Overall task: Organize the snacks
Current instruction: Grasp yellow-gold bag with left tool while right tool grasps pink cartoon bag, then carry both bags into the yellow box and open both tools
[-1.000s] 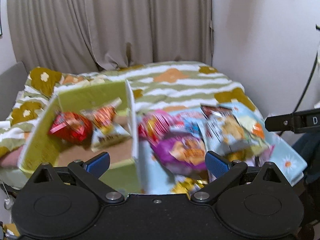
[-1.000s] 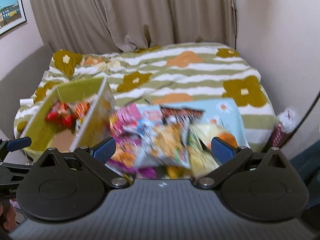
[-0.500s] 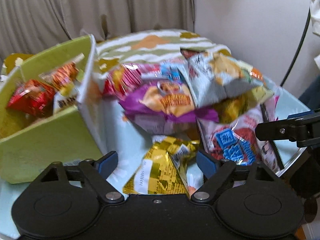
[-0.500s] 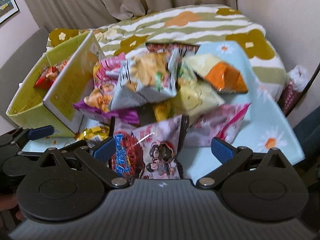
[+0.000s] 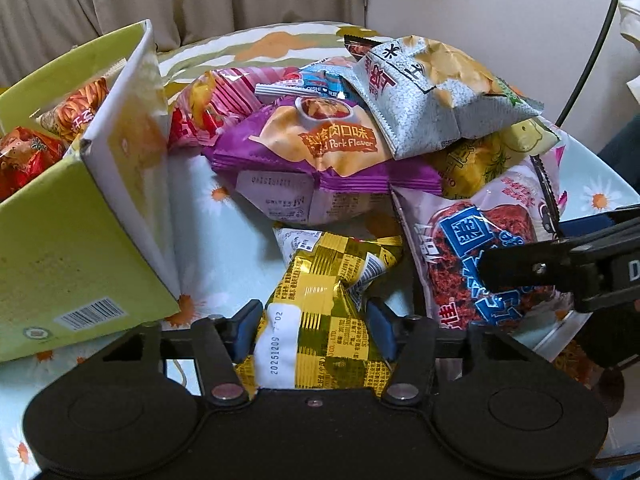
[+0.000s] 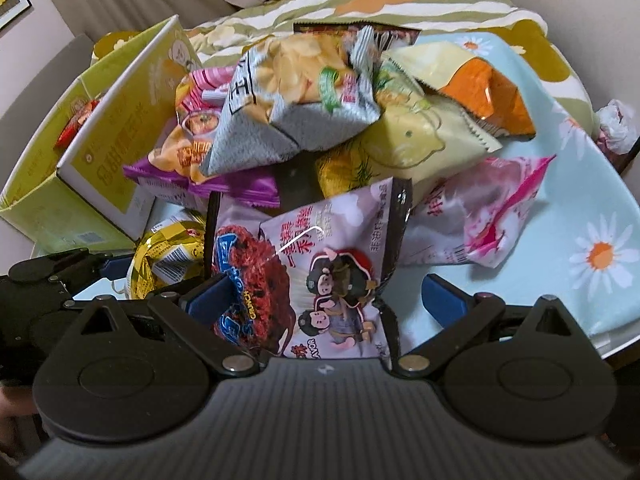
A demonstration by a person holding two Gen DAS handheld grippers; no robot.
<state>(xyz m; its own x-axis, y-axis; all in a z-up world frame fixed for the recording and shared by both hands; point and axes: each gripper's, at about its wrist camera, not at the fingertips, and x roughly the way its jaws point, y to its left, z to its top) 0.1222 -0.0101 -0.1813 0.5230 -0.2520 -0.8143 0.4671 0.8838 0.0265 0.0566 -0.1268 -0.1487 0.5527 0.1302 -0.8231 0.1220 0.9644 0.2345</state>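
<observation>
A pile of snack bags lies on a daisy-print cloth. My left gripper is shut on a gold checkered packet at the pile's near edge; the packet also shows in the right wrist view. My right gripper is open, its fingers either side of a lilac noodle bag with cartoon figures, not pressing it. That bag shows in the left wrist view. A purple pork-flavour chip bag and a grey chip bag lie on top of the pile.
A green cardboard box stands at the left, open-topped, with red and orange packets inside. An orange bag and a pink bag lie at the pile's right. A floral bed and curtains are behind, a wall to the right.
Both grippers have come down and forward to the pile's near edge. My left gripper has closed on the gold packet. My right gripper has moved around the lilac bag.
</observation>
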